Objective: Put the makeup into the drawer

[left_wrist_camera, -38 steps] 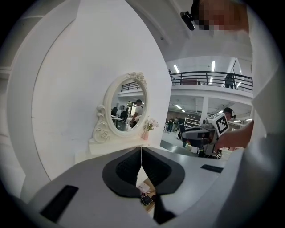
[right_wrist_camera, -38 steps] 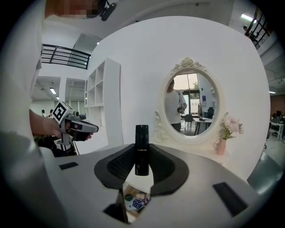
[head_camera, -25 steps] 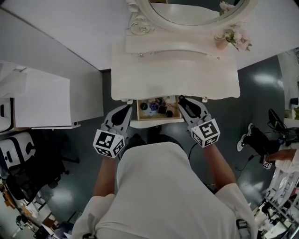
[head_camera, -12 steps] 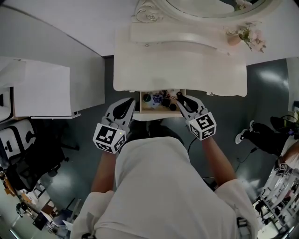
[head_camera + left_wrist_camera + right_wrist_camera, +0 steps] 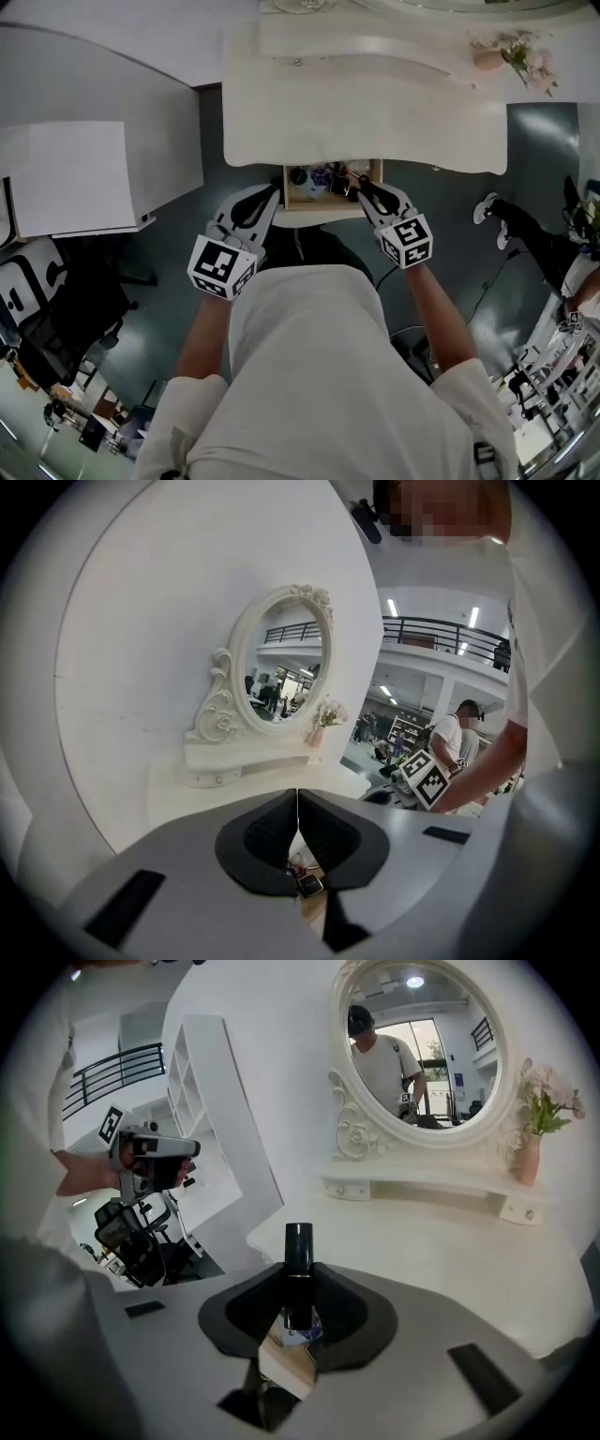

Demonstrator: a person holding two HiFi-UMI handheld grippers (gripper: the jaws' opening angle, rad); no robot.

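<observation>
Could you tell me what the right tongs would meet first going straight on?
Probably the open drawer: the right tongs, gripping a black tube, point down into it, toward makeup already inside; depth is unclear.

Bright, even indoor light nearly washes out the white curvy-edged dressing table [image 5: 366, 112]. Ceiling strip lights [image 5: 391, 607] glare far right in my left gripper view. Both gripper views bulge and darken at their rims; the glossy black lipstick tube [image 5: 298, 1274] I hold looks sharp.
</observation>
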